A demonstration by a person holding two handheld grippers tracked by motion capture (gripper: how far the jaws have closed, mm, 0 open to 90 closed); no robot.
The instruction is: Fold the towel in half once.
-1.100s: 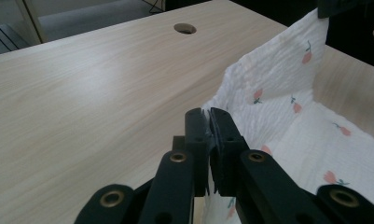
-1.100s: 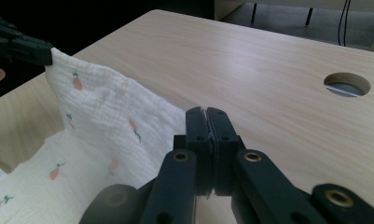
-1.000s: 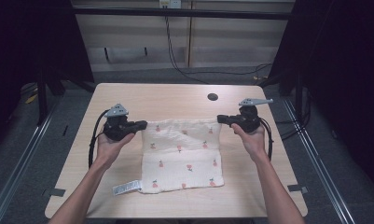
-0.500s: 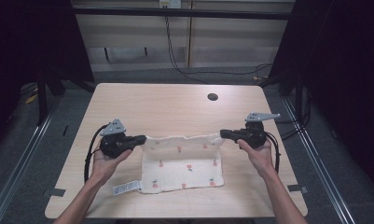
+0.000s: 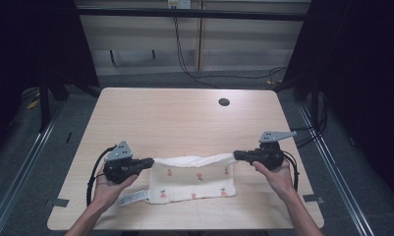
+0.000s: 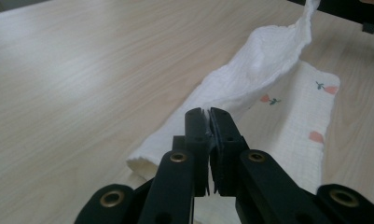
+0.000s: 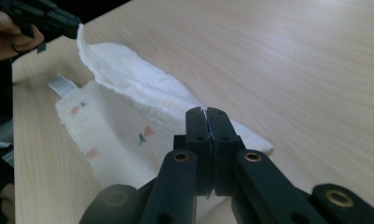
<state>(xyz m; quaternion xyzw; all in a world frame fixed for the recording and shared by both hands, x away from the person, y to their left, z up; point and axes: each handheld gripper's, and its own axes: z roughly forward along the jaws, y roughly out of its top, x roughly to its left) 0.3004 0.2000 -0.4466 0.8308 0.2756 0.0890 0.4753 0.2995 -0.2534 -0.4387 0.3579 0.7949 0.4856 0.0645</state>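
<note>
A white cloth (image 5: 192, 180) printed with small red fruit lies near the table's front edge, its far edge lifted into a sagging ridge between the two grippers. My left gripper (image 5: 152, 162) is shut on the cloth's left corner, and a thin strip of cloth (image 6: 250, 79) shows between the closed jaws of the left gripper (image 6: 207, 112). My right gripper (image 5: 235, 155) is shut on the right corner. In the right gripper view the cloth (image 7: 128, 79) runs from the right gripper (image 7: 206, 112) to the other gripper (image 7: 40, 16) at the upper left.
A white label tag (image 5: 134, 197) sticks out at the cloth's front left corner. The wooden table (image 5: 184, 118) has a small dark round hole (image 5: 224, 102) at the back right. Dark frames and floor rails flank the table.
Both hands have come toward the table's front edge and slightly down, carrying the cloth's far edge with them. The cloth now looks shorter front to back, with the lifted edge over its middle.
</note>
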